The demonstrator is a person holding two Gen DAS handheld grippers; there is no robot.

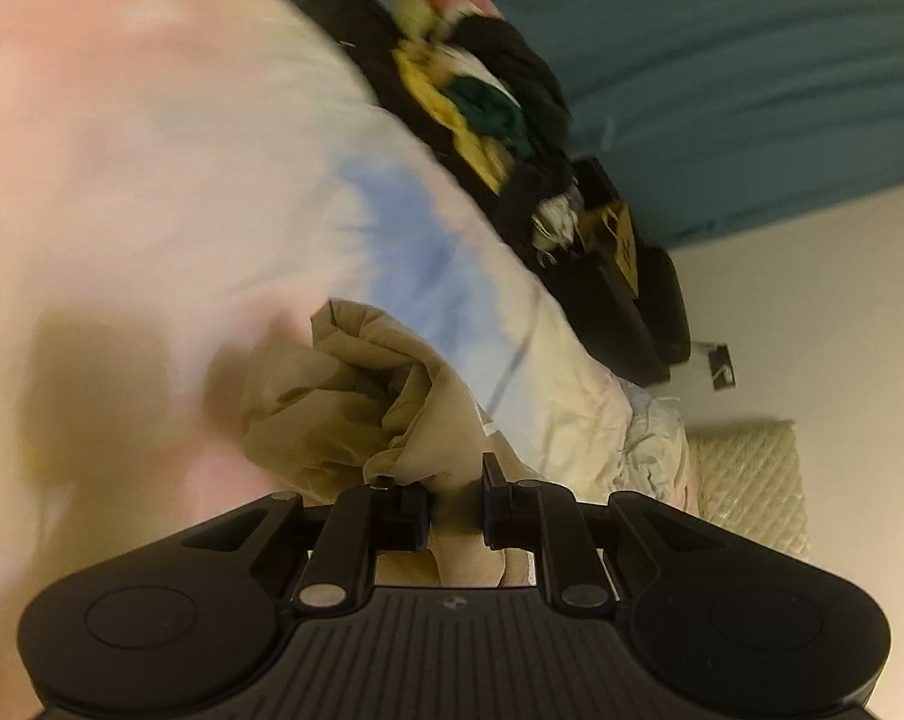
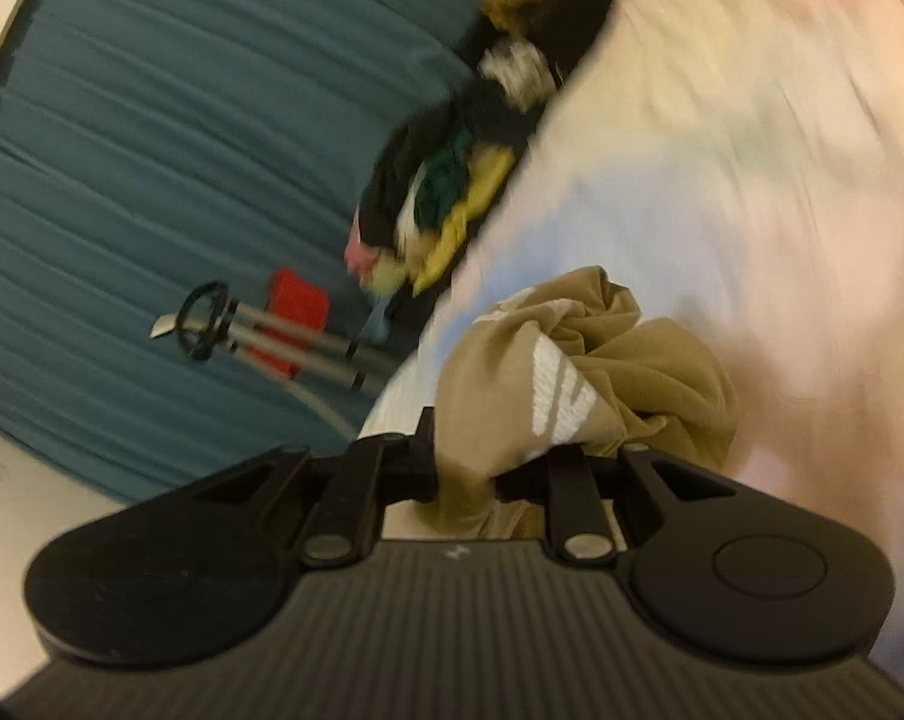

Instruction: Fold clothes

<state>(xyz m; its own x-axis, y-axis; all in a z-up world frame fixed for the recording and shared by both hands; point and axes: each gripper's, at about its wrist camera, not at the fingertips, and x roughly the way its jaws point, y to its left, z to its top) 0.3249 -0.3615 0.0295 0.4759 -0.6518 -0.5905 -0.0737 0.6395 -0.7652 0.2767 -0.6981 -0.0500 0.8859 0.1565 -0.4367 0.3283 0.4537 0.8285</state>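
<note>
pale bedspread (image 1: 152, 192), pink, white and blue in blurred patches, filling most of both wrist views; seen too at (image 2: 751, 180). teal pleated curtain (image 1: 751, 60) behind, also at (image 2: 152, 120), above a cream wall (image 1: 841, 330). dark heap of mixed clothes (image 1: 487, 102) along the bedspread's far edge, with yellow, green, pink and black pieces; same heap at (image 2: 452, 192). quilted cream pillow (image 1: 745, 480) low on the right of the left wrist view, beside rumpled white bedding (image 1: 649, 438). metal tripod legs (image 2: 284, 336) with a red object (image 2: 296, 312) just behind, both blurred, in front of the curtain.

tan garment (image 1: 356, 408) bunched on the bedspread, straight ahead of both tools; in the right wrist view tan cloth (image 2: 601, 378) carries white stripes (image 2: 556, 390).

left gripper (image 1: 456, 510) low in its frame, jaws near together with a fold of the tan garment pinched between, black fingers (image 1: 499, 498) touching cloth on either side. right gripper (image 2: 469, 474) likewise clamped on the tan garment, cloth spilling over and hiding the right finger, left finger (image 2: 419, 456) pressed against the fabric.
</note>
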